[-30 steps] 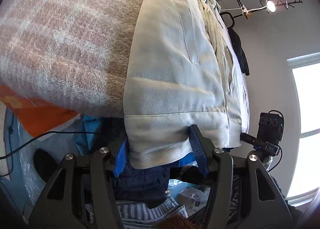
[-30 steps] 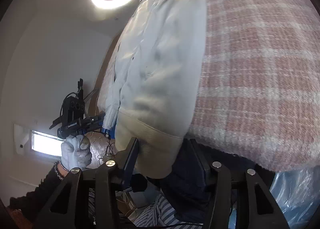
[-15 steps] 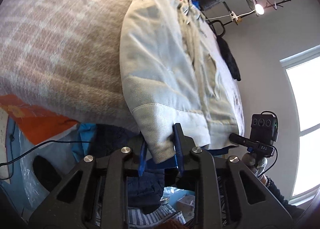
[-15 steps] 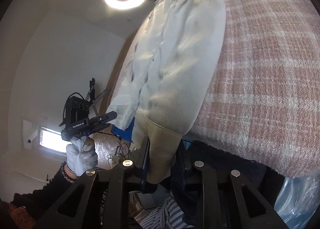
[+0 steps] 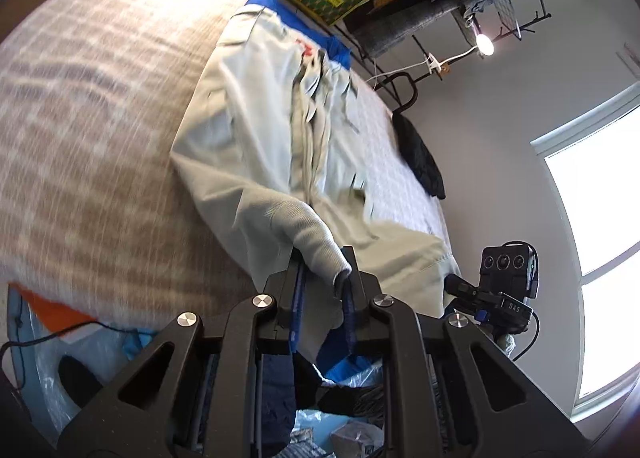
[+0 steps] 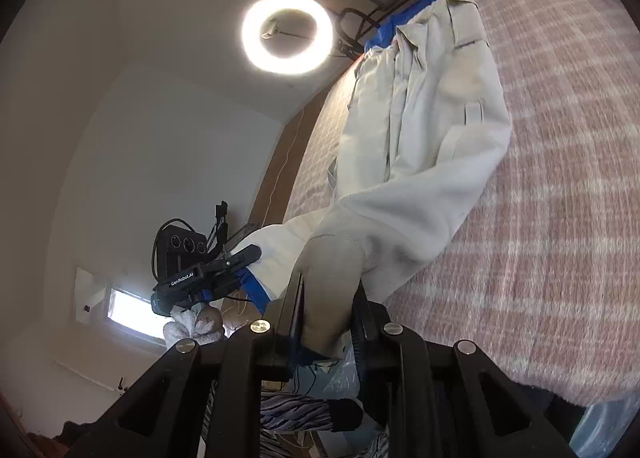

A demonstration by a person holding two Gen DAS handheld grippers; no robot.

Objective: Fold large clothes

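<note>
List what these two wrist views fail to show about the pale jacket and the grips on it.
- Left wrist view: the left tongs cover the jacket hem they pinch; how much cloth is clamped is hidden.
- Right wrist view: the right tongs hide the hem corner they grip.
- Left wrist view: the plaid blanket is motion-blurred.
- Both views: the jacket's underside is hidden.
</note>
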